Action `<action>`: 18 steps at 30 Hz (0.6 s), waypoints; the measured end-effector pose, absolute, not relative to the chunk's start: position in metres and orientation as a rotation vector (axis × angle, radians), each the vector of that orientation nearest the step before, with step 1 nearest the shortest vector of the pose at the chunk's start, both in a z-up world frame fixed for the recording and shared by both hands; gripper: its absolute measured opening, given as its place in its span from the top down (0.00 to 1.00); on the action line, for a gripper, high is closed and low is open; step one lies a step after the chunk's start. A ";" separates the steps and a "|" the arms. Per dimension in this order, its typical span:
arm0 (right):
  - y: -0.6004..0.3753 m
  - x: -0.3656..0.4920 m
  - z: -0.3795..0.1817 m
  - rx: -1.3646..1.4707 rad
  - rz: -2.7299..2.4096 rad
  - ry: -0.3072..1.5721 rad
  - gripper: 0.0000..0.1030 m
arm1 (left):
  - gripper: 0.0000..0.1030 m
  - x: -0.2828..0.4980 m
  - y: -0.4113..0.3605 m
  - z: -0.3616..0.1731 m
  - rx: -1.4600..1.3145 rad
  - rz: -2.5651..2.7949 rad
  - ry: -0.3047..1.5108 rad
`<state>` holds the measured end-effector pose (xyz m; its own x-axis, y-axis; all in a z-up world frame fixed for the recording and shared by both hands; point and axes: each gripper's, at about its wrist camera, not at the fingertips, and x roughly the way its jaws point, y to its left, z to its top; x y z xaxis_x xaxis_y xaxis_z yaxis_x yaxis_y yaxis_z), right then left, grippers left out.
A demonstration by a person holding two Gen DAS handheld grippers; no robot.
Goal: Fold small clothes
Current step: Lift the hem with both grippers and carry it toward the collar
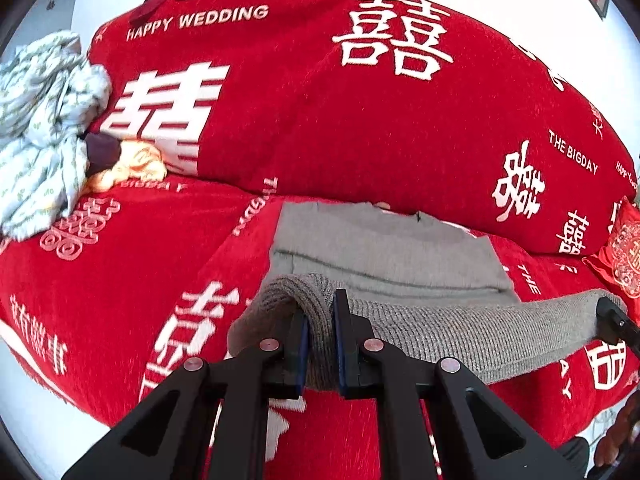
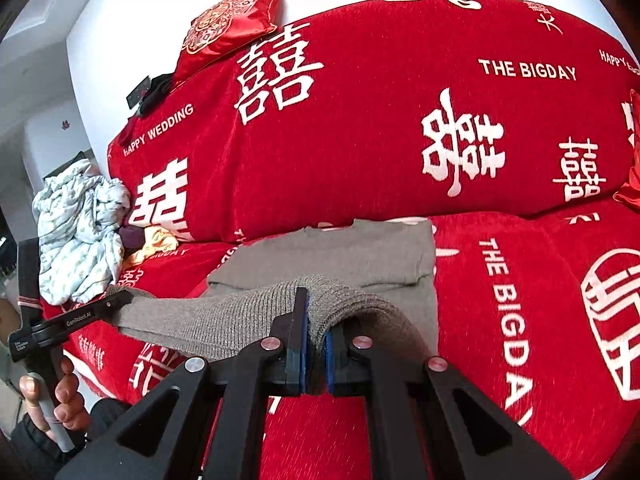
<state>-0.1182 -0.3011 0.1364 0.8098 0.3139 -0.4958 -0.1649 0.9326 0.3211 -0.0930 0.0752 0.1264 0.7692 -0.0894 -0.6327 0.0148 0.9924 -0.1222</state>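
Note:
A grey knitted sweater (image 1: pixel 384 248) lies on the red sofa seat, its near ribbed hem lifted off the cushion. My left gripper (image 1: pixel 320 312) is shut on the hem's left corner, knit bunched between the blue pads. My right gripper (image 2: pixel 316 316) is shut on the hem's right corner. The hem (image 2: pixel 192 320) stretches taut between the two. In the left wrist view the right gripper (image 1: pixel 612 320) shows at the far right edge. In the right wrist view the left gripper (image 2: pixel 80 316) appears at the left with a hand (image 2: pixel 60 396) on its handle. The sweater's far part (image 2: pixel 344 252) stays flat.
The sofa cover (image 1: pixel 360 120) is red with white characters. A crumpled pale printed cloth (image 1: pixel 44 128) with a dark item (image 1: pixel 102 152) and a yellow one (image 1: pixel 132 164) is piled at the seat's left end. A red cushion (image 2: pixel 228 20) rests on the backrest, another (image 1: pixel 624 256) at right.

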 end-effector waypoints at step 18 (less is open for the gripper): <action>-0.306 -0.060 0.150 0.284 0.236 0.563 0.94 | 0.88 -0.039 0.061 0.140 -0.107 -0.031 0.690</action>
<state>-0.0595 -0.3057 0.1499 0.8205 0.2953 -0.4895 -0.1410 0.9344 0.3273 -0.0389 0.0608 0.1397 0.7710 -0.0640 -0.6336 -0.0071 0.9940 -0.1090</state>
